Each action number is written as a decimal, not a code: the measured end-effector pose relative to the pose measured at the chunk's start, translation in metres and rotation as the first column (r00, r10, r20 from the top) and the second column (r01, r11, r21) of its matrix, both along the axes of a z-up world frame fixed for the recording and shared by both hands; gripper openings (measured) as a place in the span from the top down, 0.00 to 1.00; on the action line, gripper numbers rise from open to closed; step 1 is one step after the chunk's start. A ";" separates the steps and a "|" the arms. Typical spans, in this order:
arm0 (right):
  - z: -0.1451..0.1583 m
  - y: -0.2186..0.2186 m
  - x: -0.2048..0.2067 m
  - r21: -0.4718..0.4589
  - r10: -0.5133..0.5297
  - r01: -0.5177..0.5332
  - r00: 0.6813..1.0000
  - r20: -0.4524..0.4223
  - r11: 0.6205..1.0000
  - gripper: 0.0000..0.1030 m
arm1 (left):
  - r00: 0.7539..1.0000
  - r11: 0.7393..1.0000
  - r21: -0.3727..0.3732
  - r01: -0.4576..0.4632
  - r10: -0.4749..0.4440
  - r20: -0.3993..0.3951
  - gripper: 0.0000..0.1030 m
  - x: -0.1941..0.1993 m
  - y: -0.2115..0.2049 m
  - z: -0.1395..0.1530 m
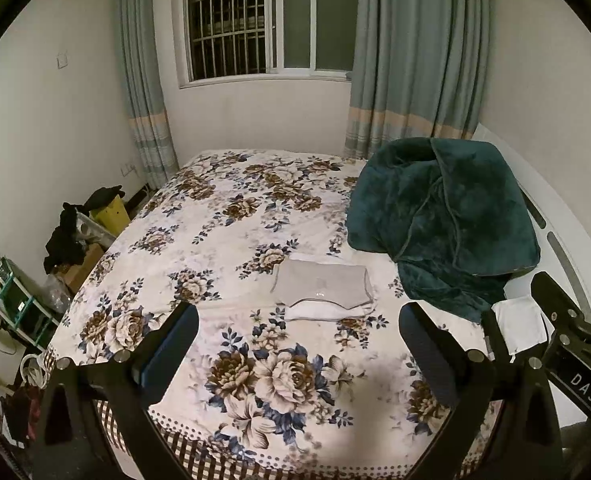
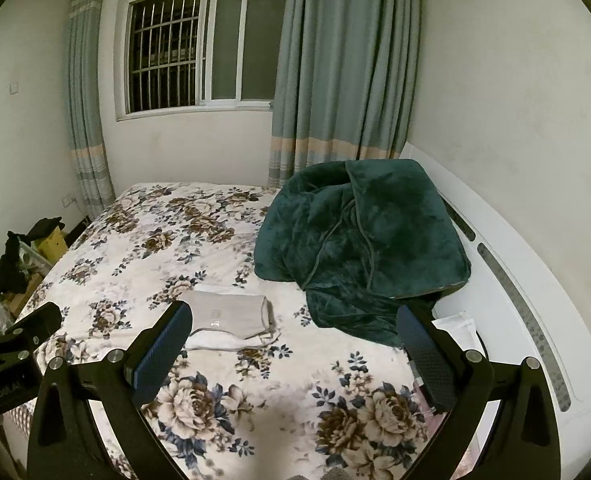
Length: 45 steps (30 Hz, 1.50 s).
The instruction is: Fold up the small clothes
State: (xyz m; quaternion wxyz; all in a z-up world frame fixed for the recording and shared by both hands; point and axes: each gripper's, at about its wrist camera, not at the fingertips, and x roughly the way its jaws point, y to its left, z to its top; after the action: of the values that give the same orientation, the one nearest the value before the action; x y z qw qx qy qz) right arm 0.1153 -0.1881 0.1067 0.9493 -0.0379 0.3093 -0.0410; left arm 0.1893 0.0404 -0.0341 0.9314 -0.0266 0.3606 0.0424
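Note:
A small stack of folded grey and white clothes [image 1: 322, 289] lies flat on the floral bedspread [image 1: 231, 240], near the middle of the bed. It also shows in the right wrist view [image 2: 227, 316]. My left gripper [image 1: 298, 322] is open and empty, held above the near part of the bed, short of the stack. My right gripper [image 2: 294, 322] is open and empty, its left finger just in front of the stack. The right gripper shows at the right edge of the left wrist view [image 1: 567, 320].
A bunched dark green blanket [image 1: 443, 220] sits at the bed's right side by the white headboard [image 2: 535, 300]. A white cloth [image 1: 519, 322] lies under it. Boxes, dark clothes and a shelf [image 1: 11, 292] crowd the floor on the left. A window and curtains stand behind.

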 end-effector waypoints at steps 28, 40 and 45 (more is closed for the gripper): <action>0.000 0.002 0.010 0.013 0.032 -0.032 0.999 0.000 0.999 0.00 | 1.000 1.000 -0.010 -0.027 0.027 0.004 0.00 -0.005 0.005 0.007; 0.000 0.003 0.008 0.016 0.027 -0.027 1.000 -0.004 1.000 0.00 | 1.000 1.000 -0.008 -0.029 0.029 0.005 0.00 -0.005 0.006 0.005; 0.000 0.005 0.008 0.015 0.030 -0.030 1.000 -0.004 0.999 0.00 | 1.000 1.000 -0.007 -0.030 0.030 0.003 0.00 -0.006 0.007 0.006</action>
State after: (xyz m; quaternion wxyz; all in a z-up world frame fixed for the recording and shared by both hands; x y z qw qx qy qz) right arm 0.1234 -0.1830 0.1063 0.9494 -0.0355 0.3112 -0.0243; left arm 0.1837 0.0470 -0.0284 0.9311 -0.0354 0.3588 0.0548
